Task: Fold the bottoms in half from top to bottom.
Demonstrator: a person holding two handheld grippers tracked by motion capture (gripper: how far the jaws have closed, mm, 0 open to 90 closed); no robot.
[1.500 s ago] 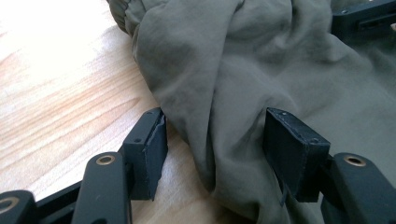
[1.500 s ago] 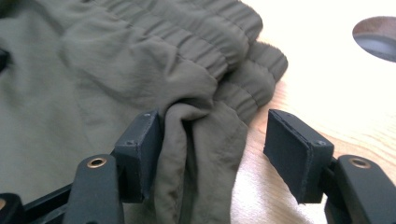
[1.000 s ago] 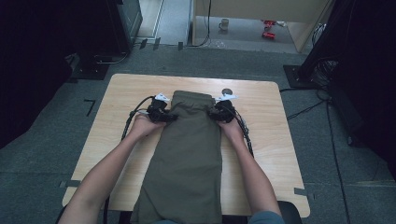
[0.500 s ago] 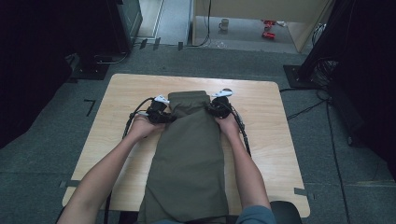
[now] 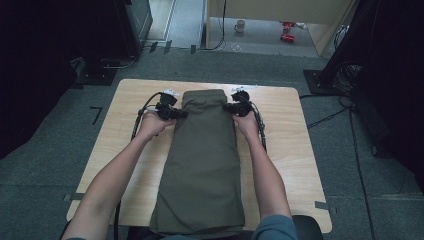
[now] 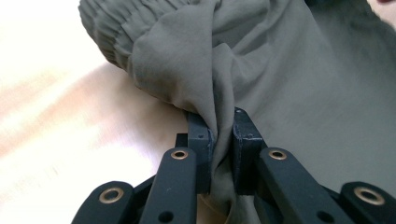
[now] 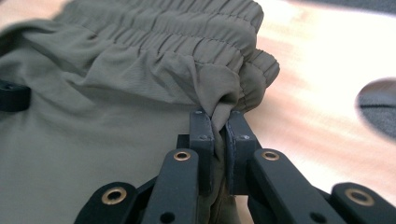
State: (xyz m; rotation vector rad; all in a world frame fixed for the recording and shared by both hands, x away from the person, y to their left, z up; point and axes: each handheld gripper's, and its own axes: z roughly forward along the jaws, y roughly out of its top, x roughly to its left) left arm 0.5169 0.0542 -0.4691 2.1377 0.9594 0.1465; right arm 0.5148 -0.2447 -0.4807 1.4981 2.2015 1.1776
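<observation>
Claws, left (image 6: 222, 135) and right (image 7: 219, 128), were clamped on our olive trousers (image 5: 202, 150); thin bunched pinches could slip when pulled.

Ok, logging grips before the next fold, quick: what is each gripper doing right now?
Left gripper: closed, pinching the left edge of the olive trousers near the waistband.
Right gripper: closed, pinching the trousers' right edge at the waistband.

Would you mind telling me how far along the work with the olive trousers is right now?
Done: the trousers lie as one narrow lengthwise strip on the table. In hand: the left gripper and right gripper each pinch fabric just below the elastic waistband. Left, probably: folding the waist end toward the person.
</observation>
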